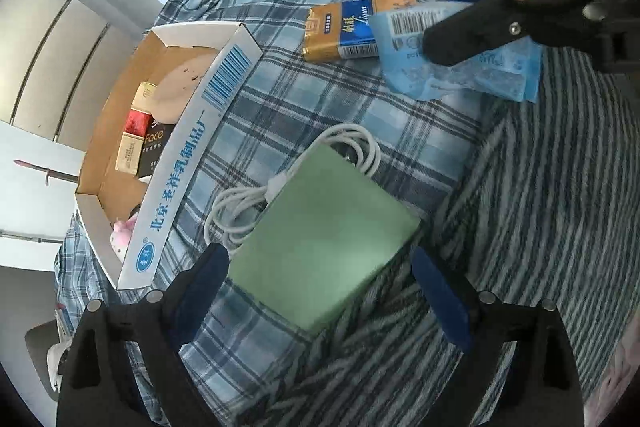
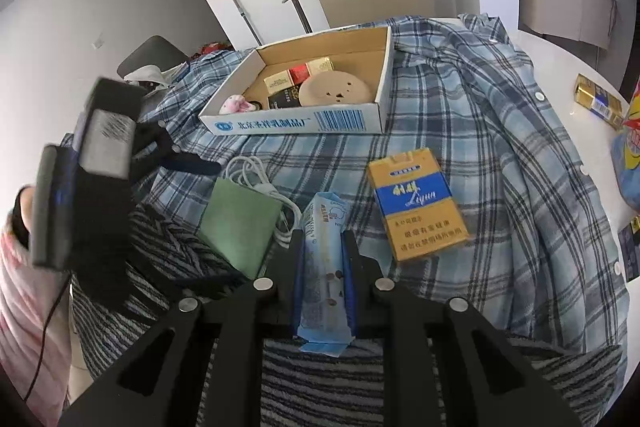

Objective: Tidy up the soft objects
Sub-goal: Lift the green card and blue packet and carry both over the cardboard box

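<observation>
My right gripper (image 2: 323,247) is shut on a light blue tissue pack (image 2: 325,267), held above the plaid shirt (image 2: 500,155); the pack also shows in the left wrist view (image 1: 460,67). My left gripper (image 1: 320,267) is open, its fingers on either side of a green pouch (image 1: 320,243) that lies on a coiled white cable (image 1: 240,211). A yellow-and-blue Liqun pack (image 2: 416,203) lies on the shirt. A white cardboard box (image 2: 288,123) holds small packs, a round beige item and a pink plush.
A grey striped cloth (image 1: 540,207) covers the near side of the table. More packs (image 2: 598,101) and a blue bag (image 2: 630,163) sit on the white table at the right. A chair (image 2: 148,57) stands behind the table.
</observation>
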The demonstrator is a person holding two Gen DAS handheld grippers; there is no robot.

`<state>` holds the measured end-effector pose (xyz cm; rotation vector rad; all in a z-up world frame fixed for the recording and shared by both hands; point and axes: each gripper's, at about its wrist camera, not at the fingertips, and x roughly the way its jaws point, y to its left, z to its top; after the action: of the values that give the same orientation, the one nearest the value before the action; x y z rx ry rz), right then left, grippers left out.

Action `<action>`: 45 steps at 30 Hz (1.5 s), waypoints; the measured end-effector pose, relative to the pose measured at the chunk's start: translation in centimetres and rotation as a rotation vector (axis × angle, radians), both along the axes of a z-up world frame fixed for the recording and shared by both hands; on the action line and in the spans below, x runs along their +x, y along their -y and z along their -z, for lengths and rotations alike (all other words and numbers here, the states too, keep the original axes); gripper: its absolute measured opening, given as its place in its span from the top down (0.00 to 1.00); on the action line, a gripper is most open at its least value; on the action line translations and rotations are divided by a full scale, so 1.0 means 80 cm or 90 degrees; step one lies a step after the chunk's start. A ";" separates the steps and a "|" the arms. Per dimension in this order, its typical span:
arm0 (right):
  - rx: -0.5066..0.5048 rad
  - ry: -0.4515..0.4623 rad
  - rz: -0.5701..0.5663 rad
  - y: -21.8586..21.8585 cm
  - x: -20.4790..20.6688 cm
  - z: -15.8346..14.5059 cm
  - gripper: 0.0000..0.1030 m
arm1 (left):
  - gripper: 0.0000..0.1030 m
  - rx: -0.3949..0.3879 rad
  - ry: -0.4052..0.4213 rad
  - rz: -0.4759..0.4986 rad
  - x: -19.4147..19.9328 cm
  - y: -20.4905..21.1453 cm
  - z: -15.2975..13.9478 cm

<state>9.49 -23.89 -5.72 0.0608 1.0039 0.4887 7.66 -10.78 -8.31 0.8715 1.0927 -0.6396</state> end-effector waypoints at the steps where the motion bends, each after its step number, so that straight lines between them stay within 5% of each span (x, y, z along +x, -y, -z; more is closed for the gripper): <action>1: -0.003 -0.002 -0.003 -0.001 0.000 0.002 0.85 | 0.07 0.014 0.007 0.001 0.000 0.000 0.001; 6: -0.003 -0.009 -0.015 -0.010 0.004 0.007 0.85 | 0.07 0.064 0.010 0.030 -0.001 0.009 0.012; 14: 0.031 0.000 -0.007 -0.011 0.009 0.009 0.85 | 0.07 0.071 0.033 0.027 0.008 0.024 0.018; 20: 0.026 0.045 0.033 0.001 0.009 0.011 0.85 | 0.19 0.008 0.035 -0.035 0.027 0.015 0.013; 35: 0.051 0.031 0.030 0.006 0.014 0.021 0.85 | 0.24 -0.174 -0.001 -0.090 0.026 -0.020 -0.012; 45: 0.050 0.065 0.055 0.009 0.014 -0.006 0.85 | 0.25 -0.312 0.110 -0.212 0.024 -0.055 -0.084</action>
<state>10.62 -24.61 -5.23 0.1482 0.8781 0.4476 9.61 -6.41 -1.59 0.3045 0.8463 -0.5090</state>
